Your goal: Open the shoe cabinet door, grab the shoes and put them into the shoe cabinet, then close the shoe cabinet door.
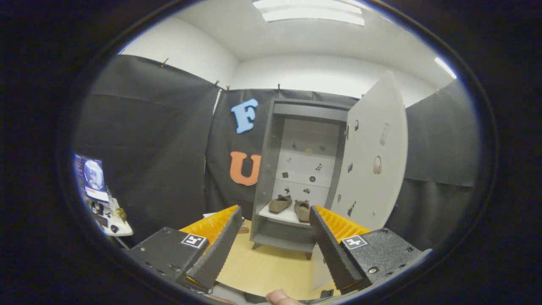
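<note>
A grey shoe cabinet stands on the wooden floor beyond my fingers, its white door swung wide open to the right. Two brown shoes sit side by side on the cabinet's white shelf, toes pointing out. My gripper is open, held back from the cabinet with nothing between its fingers. The left finger and right finger frame the cabinet's lower part.
Black cloth walls close in the booth behind and beside the cabinet. A small stand with a screen and gear sits off to the left. Light wooden floor stretches between my fingers and the cabinet. A fingertip shows below.
</note>
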### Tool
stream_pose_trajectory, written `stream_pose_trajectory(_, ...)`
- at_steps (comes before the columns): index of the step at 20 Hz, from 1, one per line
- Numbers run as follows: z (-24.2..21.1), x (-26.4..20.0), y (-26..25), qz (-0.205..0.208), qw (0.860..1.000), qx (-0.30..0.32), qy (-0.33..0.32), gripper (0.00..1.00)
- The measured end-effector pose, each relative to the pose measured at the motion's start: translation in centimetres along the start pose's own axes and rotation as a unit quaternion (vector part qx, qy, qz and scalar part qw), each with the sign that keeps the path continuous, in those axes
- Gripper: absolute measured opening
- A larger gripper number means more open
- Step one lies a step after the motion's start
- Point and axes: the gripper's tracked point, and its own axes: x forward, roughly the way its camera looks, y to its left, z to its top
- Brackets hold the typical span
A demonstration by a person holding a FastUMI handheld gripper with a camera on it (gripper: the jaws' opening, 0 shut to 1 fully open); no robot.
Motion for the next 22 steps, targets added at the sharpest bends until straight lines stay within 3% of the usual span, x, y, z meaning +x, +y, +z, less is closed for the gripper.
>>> stream_pose_trajectory(4, -1.5, -7.8, -3.2, -0.018, 0.999, 0.001, -0.044, 1.00)
stream_pose_trajectory(8, -4.9, -15.1, -8.8, -0.080, 0.993, 0.004, -0.092, 1.00)
stream_pose_trajectory(11, -9.7, -17.5, -13.2, -0.127, 0.990, -0.003, -0.065, 1.00)
stream_pose_trajectory(17, -16.4, -12.0, -19.9, -0.118, 0.993, 0.027, -0.005, 1.00)
stream_pose_trajectory(22, -21.5, -5.6, -27.5, -0.173, 0.984, 0.035, 0.035, 1.00)
